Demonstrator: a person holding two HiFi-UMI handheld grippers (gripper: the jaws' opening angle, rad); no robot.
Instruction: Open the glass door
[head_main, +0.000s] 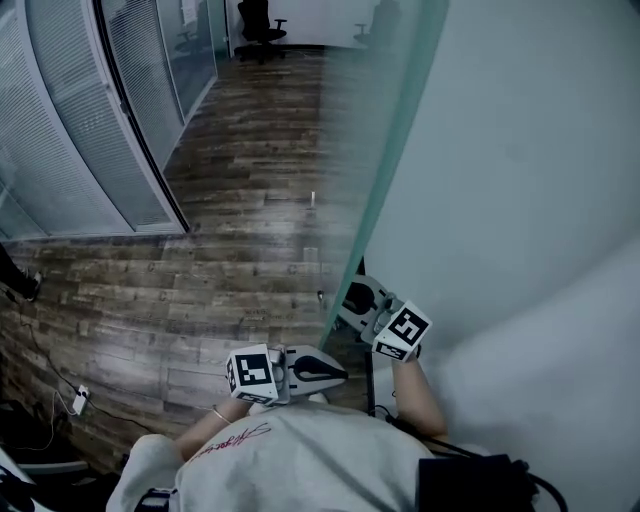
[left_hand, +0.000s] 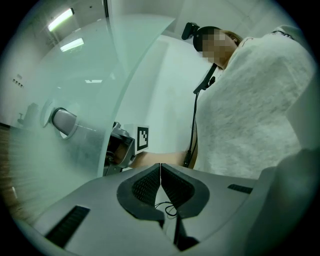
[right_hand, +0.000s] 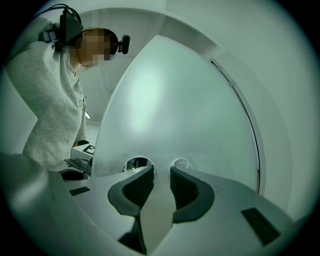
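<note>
Glass door (right_hand: 165, 100): its handle (right_hand: 156, 210) sits clamped between the right gripper (right_hand: 161, 170) fingers; the left gripper (left_hand: 160, 166) fingers press together, empty.

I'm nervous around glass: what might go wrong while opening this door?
1. The right gripper seems to hold only the smooth handle; it might slip off mid-swing.
2. The edge of the glass door is close to the shut, empty left gripper and the person; it could strike them.
</note>
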